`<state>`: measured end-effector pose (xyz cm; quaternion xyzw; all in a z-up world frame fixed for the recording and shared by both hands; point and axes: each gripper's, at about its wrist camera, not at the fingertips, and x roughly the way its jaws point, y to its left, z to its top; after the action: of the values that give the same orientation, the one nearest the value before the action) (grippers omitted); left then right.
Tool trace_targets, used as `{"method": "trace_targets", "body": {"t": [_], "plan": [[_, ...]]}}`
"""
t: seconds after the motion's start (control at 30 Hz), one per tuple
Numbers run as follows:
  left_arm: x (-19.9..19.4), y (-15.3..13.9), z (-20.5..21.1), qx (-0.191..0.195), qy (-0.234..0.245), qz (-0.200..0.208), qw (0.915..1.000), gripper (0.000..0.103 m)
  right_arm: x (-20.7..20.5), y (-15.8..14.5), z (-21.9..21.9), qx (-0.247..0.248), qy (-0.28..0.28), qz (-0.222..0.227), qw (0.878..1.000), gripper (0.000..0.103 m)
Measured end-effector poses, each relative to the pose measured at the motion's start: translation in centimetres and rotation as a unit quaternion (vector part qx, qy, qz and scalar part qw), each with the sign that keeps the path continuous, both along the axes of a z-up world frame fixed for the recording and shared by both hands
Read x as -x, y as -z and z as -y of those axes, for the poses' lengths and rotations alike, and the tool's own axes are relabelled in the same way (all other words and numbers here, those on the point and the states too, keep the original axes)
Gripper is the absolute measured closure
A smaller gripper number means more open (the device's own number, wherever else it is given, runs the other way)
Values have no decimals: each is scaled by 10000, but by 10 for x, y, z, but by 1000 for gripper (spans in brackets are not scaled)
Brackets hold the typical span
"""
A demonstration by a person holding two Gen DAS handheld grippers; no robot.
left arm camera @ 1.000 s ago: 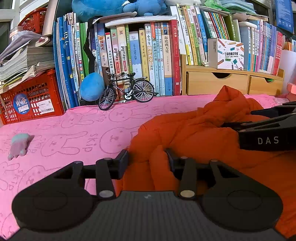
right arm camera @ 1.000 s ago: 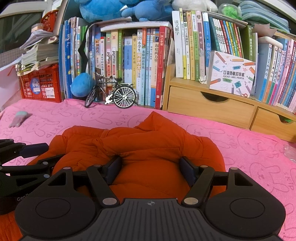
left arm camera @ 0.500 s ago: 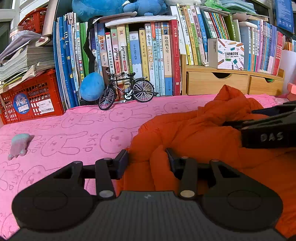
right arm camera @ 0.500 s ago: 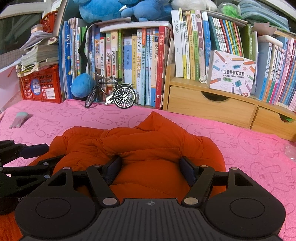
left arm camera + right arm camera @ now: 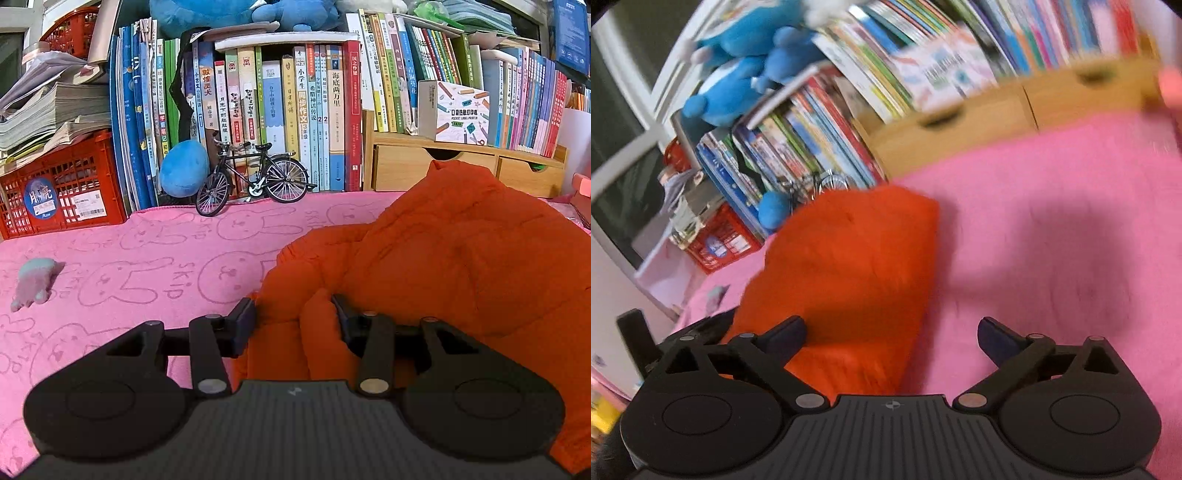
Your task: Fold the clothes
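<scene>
Left claw (image 5: 293,317) is pinching a puffy fold at the near edge of the orange jacket (image 5: 461,258), pads pressing the fabric. The jacket lies bunched on the pink bunny-print cloth (image 5: 129,266), filling the left view from three to five o'clock. Over on the right view, blurred and tilted, the right claw (image 5: 892,338) is opening, jaws spread wide with nothing gripped; the jacket sits at eleven o'clock from it, just beside its left finger. Toy bicycle (image 5: 255,181) stands at twelve o'clock, against the books (image 5: 277,110).
</scene>
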<state>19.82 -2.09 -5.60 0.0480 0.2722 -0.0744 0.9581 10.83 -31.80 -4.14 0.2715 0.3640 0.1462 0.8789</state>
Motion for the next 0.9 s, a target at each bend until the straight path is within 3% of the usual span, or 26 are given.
{"method": "trace_targets", "body": {"t": [0.13,0.27,0.57,0.7,0.9], "plan": [[0,0,0,5,-2,5,10000,59,2,17,-5,-842,-303,-230,9957,0],[0,0,-1,7,-6,8,10000,59,-1,23,-21,-1292,-732,-398,9881,0],[1,-1,-10,226,25,20,9997,59,9,16,-58,-1053,-1215,-397,9862,4],[10,-8,-12,17,221,97,9997,59,26,16,-74,-1029,-1317,-436,9850,15],[20,-29,-23,-268,251,287,9989,55,54,17,-99,-1024,-1597,-383,9811,16]]}}
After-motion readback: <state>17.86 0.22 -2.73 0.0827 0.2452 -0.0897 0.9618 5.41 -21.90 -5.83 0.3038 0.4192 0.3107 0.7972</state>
